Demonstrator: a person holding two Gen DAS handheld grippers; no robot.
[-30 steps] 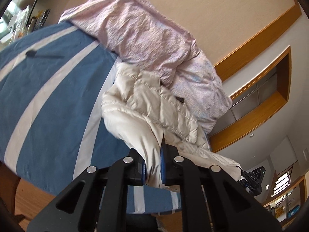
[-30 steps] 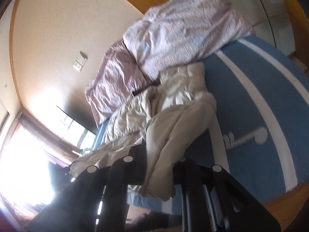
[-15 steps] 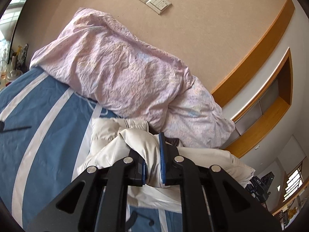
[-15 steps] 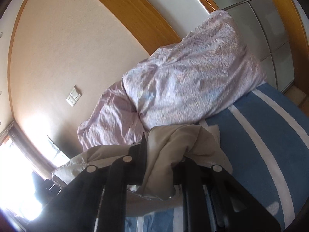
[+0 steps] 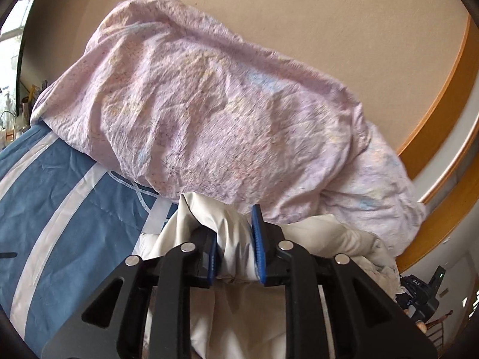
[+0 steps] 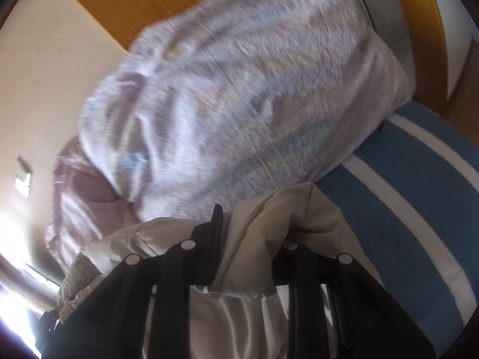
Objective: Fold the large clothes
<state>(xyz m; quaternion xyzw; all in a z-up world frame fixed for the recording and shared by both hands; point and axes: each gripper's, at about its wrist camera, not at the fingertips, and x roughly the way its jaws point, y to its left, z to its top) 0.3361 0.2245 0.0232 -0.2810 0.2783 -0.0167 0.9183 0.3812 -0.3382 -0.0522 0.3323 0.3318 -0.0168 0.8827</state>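
The cream padded jacket (image 5: 314, 239) lies bunched on the blue-and-white striped bedcover (image 5: 69, 197), its far edge pushed up against the lilac quilt (image 5: 227, 110) heaped by the wall. The left gripper (image 5: 235, 239) has a fold of the jacket between its blue pads (image 5: 258, 248); its jaws have just been opening, and the fabric now sits loosely in the gap rather than being squeezed flat. The right gripper (image 6: 250, 239) shows the same: its jaws have just been parting, a thick beige fold stands between them and drapes over the right-hand finger, though motion blur makes it impossible to tell whether either pad touches the cloth. The garment looks light for its bulk, soft and puffy, with a smooth, slightly shiny shell that will probably slide against itself and spring back after being pressed, so any fold is likely to loosen unless laid down flat and patted. A pinch on a single quilted layer would tend to slip; a firmer hold would likely come from seams, the hem or a cuff, where the cloth is doubled and less slick.
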